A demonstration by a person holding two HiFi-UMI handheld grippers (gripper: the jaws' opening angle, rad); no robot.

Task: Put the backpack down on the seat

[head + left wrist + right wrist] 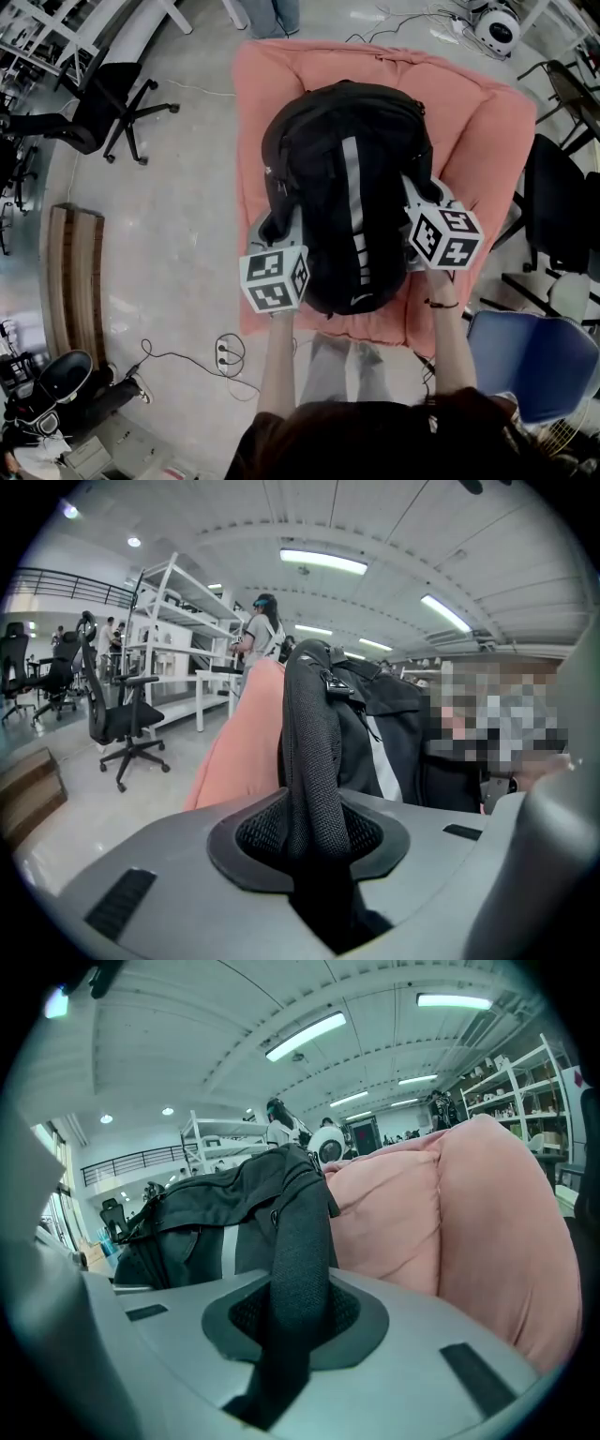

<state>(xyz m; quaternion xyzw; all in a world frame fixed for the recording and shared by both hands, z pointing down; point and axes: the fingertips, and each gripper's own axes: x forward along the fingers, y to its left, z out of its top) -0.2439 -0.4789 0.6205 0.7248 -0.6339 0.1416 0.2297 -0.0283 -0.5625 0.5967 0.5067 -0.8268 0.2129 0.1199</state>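
Observation:
A black backpack (347,187) with a grey stripe rests upright on the pink cushioned seat (469,122). My left gripper (270,230) sits at the pack's lower left side, shut on a black mesh shoulder strap (314,761) that fills the gap between its jaws (314,841). At the pack's lower right side my right gripper (419,197) is shut on the other black strap (300,1241), which runs down through its jaws (286,1335). The pink seat (244,742) shows behind the pack in the left gripper view, and its cushions (469,1222) rise on the right in the right gripper view.
A black office chair (103,103) stands at the far left and a wooden bench (75,272) lies below it. A blue chair (534,361) and a black chair (553,206) stand to the right. A cable with a socket strip (225,354) lies on the floor. A person (258,630) stands by white shelves (178,621).

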